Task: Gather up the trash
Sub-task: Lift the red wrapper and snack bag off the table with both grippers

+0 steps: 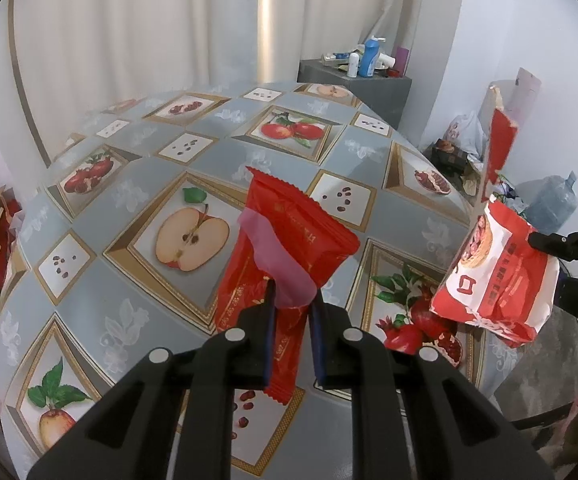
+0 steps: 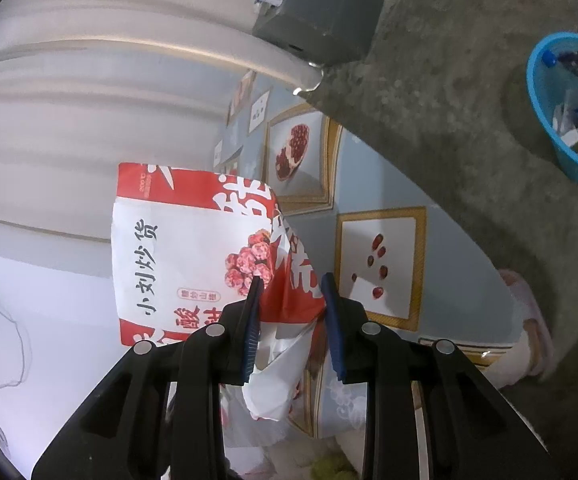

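My left gripper (image 1: 293, 300) is shut on red snack wrappers (image 1: 289, 232) with a pink scrap (image 1: 277, 264) among them, held above the fruit-print table (image 1: 137, 184). My right gripper (image 2: 289, 284) is shut on a red-and-white snack bag (image 2: 193, 252), held up beside the table's edge. That bag also shows in the left wrist view (image 1: 497, 276) at the right, with the right gripper's finger (image 1: 553, 240) on it. A blue waste basket (image 2: 569, 108) with trash in it stands on the floor at the upper right of the right wrist view.
A grey cabinet (image 1: 369, 84) with bottles stands behind the table by the white curtain (image 1: 149, 40). Bags, a box and a large water jug (image 1: 549, 204) lie on the floor at the right. The concrete floor (image 2: 449, 100) surrounds the basket.
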### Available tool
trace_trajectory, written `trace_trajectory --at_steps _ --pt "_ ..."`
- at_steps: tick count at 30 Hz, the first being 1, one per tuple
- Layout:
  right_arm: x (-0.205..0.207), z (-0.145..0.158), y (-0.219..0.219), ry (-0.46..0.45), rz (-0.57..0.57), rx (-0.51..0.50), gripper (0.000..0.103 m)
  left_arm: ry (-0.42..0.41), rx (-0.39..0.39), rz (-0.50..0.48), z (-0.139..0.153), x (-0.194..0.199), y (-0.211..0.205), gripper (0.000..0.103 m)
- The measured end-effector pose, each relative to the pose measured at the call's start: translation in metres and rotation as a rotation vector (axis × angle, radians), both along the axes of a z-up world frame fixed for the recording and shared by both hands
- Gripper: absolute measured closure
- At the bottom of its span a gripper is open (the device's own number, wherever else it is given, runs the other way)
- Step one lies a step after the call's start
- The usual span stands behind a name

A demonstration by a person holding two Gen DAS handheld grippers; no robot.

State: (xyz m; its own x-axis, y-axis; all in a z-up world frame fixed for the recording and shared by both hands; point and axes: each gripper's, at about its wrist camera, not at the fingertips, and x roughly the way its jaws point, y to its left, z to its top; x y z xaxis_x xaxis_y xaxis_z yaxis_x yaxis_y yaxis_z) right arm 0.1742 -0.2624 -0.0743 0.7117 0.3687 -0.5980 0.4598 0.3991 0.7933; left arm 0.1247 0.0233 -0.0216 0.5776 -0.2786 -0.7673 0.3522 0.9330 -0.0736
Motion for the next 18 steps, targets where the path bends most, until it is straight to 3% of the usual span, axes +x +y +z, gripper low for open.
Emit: trace_trajectory --at_steps 18 --pt "-0.013 0.009 -0.015 -0.027 -0.025 0.015 0.076 -0.028 0.006 -0.019 0.007 -0.001 -0.004 0.089"
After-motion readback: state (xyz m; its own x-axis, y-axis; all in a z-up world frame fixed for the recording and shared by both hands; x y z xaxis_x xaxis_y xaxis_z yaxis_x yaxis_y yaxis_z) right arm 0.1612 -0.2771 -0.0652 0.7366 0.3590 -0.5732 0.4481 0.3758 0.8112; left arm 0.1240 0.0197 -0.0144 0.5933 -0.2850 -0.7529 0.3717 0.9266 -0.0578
